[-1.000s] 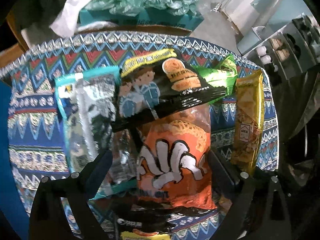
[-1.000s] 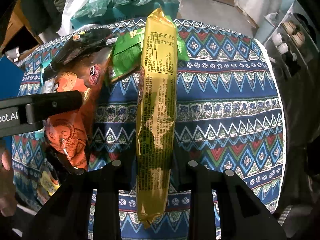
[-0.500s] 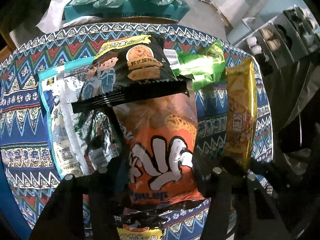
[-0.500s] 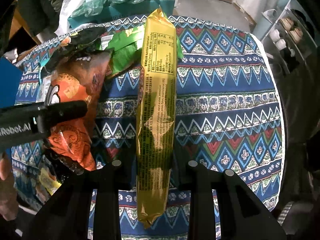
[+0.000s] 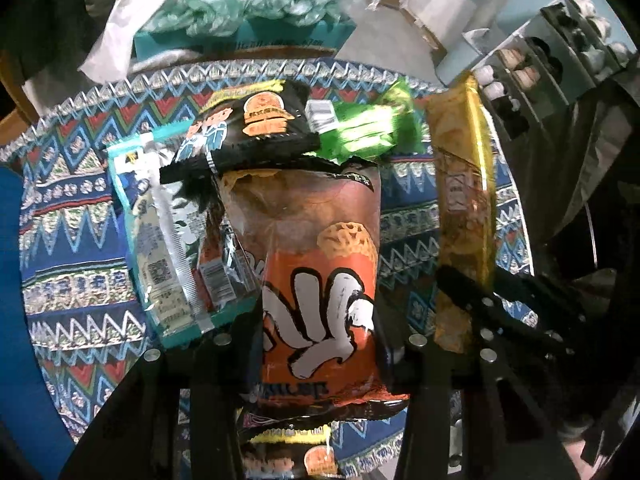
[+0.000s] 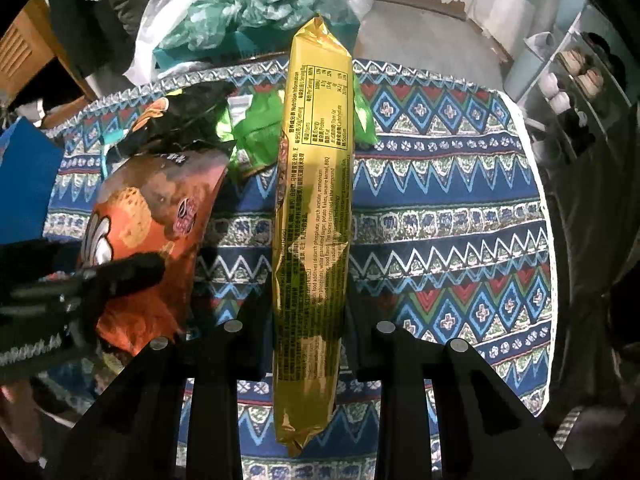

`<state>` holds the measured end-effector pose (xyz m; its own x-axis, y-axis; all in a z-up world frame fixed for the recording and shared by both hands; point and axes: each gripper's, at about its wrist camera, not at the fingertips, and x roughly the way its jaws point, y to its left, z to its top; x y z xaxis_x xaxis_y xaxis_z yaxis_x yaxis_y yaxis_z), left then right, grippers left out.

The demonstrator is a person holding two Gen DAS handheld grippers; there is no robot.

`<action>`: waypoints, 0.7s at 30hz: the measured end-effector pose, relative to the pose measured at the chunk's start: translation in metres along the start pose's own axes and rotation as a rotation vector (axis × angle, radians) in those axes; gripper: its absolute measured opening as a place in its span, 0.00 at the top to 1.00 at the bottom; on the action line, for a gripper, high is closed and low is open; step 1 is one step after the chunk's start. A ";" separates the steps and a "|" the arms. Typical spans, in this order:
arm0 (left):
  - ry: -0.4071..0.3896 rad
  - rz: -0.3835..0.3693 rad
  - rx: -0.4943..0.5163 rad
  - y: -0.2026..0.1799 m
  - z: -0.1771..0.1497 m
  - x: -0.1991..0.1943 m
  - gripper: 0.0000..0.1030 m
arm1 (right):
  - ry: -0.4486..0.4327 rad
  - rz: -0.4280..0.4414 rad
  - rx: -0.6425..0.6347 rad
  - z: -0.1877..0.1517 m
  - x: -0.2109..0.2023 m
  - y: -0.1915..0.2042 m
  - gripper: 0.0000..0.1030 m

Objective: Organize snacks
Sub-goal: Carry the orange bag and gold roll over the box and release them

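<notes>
My left gripper (image 5: 320, 328) is shut on an orange snack bag with a white hand print (image 5: 320, 280) and holds it above the patterned tablecloth (image 5: 72, 216). The bag also shows in the right wrist view (image 6: 148, 232). My right gripper (image 6: 308, 320) is shut on a long gold snack pack (image 6: 316, 200), which also shows in the left wrist view (image 5: 460, 208). On the cloth lie a black burger-print bag (image 5: 256, 128), a green pack (image 5: 360, 128) and a teal-edged pack (image 5: 156, 232).
The round table's far edge (image 6: 528, 128) drops to the floor. A white plastic bag with green filling (image 5: 240, 12) sits beyond the table. A shelf with small items (image 5: 560, 40) stands at the right. Another black bag (image 5: 296, 440) lies under the left gripper.
The left gripper has closed on the orange bag and lifted it off the pile. The right gripper has risen a little, still holding the gold pack.
</notes>
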<state>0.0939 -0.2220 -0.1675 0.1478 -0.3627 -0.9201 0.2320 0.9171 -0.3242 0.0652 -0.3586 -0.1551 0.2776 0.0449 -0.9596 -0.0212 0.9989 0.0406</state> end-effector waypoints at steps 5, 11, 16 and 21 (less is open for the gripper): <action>-0.067 0.040 0.028 0.002 -0.008 -0.029 0.56 | -0.022 0.009 -0.006 0.000 -0.013 0.001 0.75; -0.126 0.067 0.028 0.011 -0.013 -0.058 0.56 | -0.056 0.017 -0.017 0.005 -0.028 0.013 0.75; -0.164 0.087 0.025 0.019 -0.020 -0.082 0.56 | -0.074 0.038 -0.031 0.008 -0.039 0.025 0.75; -0.197 0.127 0.001 0.031 -0.020 -0.097 0.56 | -0.088 0.063 -0.057 0.012 -0.047 0.043 0.75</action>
<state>0.0670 -0.1551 -0.0927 0.3608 -0.2699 -0.8927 0.2009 0.9572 -0.2082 0.0624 -0.3180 -0.1053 0.3575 0.1107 -0.9273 -0.0951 0.9921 0.0818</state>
